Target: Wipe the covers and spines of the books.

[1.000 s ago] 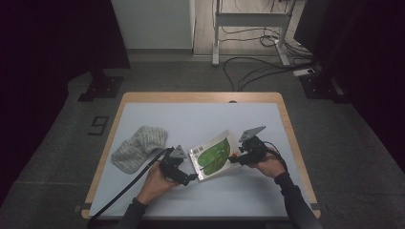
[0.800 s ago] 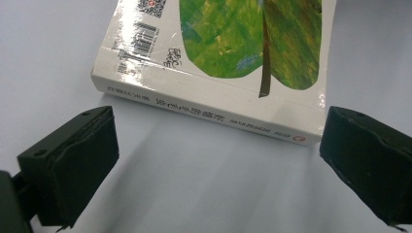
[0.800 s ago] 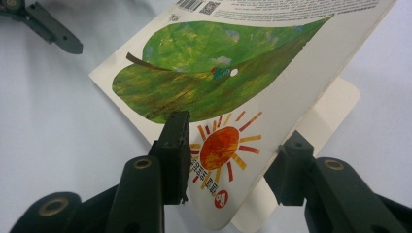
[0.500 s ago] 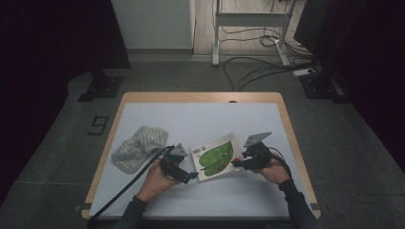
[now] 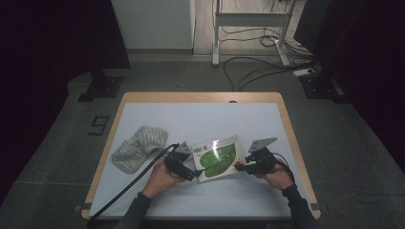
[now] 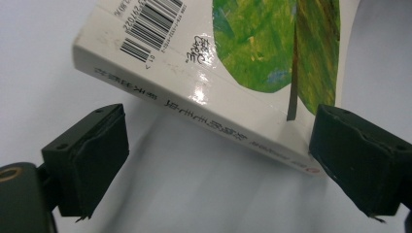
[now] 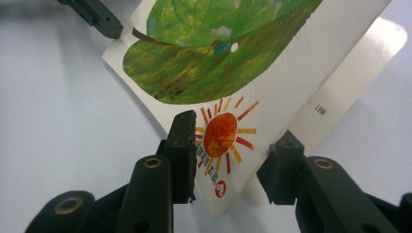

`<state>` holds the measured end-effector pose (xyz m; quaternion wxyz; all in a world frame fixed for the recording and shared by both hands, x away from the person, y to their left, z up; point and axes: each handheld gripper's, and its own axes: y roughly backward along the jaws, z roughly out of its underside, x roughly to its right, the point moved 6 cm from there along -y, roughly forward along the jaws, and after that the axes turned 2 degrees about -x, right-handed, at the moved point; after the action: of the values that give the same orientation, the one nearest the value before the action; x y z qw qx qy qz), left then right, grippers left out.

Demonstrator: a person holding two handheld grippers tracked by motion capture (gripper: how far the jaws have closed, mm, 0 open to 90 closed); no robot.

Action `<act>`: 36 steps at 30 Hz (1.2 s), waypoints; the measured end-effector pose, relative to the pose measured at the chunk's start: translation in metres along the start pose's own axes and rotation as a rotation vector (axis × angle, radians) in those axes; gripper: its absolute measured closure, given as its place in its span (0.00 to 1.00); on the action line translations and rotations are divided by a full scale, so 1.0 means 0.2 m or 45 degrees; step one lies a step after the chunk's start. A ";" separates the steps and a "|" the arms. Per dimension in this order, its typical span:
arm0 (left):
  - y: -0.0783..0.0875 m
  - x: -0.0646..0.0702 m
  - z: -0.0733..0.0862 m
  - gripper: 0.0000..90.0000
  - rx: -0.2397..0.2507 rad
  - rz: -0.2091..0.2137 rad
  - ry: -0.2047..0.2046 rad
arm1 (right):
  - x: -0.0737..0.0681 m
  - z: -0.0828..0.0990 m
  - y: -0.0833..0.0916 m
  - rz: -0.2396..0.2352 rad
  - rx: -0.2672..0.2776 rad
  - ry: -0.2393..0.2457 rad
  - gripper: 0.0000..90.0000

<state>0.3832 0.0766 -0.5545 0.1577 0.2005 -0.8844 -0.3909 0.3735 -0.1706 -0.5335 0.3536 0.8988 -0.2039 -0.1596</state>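
So they're at the page-opening bit with the picture book (image 5: pixel 217 158), which lies on the pale table (image 5: pixel 200 119) right in front of the person, between the two hands. The right gripper (image 7: pixel 232 177) has its jaws pinched down on the lower corner of the cover by the little sun drawing, and that cover is lifted off the pages underneath. The left gripper (image 6: pixel 214 160) sits at the spine side with jaws spread wide; they've just been closing in a bit, but only bare table lies between them and the pads don't press on the spine. A knitted grey cloth (image 5: pixel 138 148) sits off to the left, apart from all this. My guess for next: left one steadies the spine while the right swings the cover over without tearing that corner.
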 end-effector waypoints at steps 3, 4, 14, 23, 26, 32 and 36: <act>-0.01 0.01 -0.02 0.15 0.016 0.018 -0.019 | 0.00 0.01 0.00 -0.002 0.002 -0.002 0.68; -0.01 0.02 -0.03 0.16 0.009 0.010 -0.026 | 0.00 0.02 0.00 -0.004 0.004 -0.006 0.68; 0.01 0.04 -0.07 0.27 0.055 0.027 -0.040 | 0.02 0.07 -0.02 -0.012 -0.011 -0.039 0.64; 0.02 0.04 -0.07 0.31 0.034 0.015 -0.041 | 0.07 0.05 0.01 0.074 0.008 -0.099 0.42; 0.03 0.04 -0.08 0.32 0.029 0.016 -0.043 | 0.11 0.05 0.00 0.101 -0.001 -0.135 0.38; 0.05 0.04 -0.09 0.37 0.028 0.026 -0.036 | 0.16 -0.01 -0.05 0.053 0.035 -0.199 0.34; 0.06 0.04 -0.10 0.41 0.038 0.012 -0.029 | 0.18 -0.05 -0.06 0.000 0.054 -0.231 0.40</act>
<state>0.3829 0.0685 -0.5311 0.1465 0.1941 -0.8928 -0.3792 0.4109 -0.1742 -0.5398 0.3147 0.8879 -0.2386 -0.2360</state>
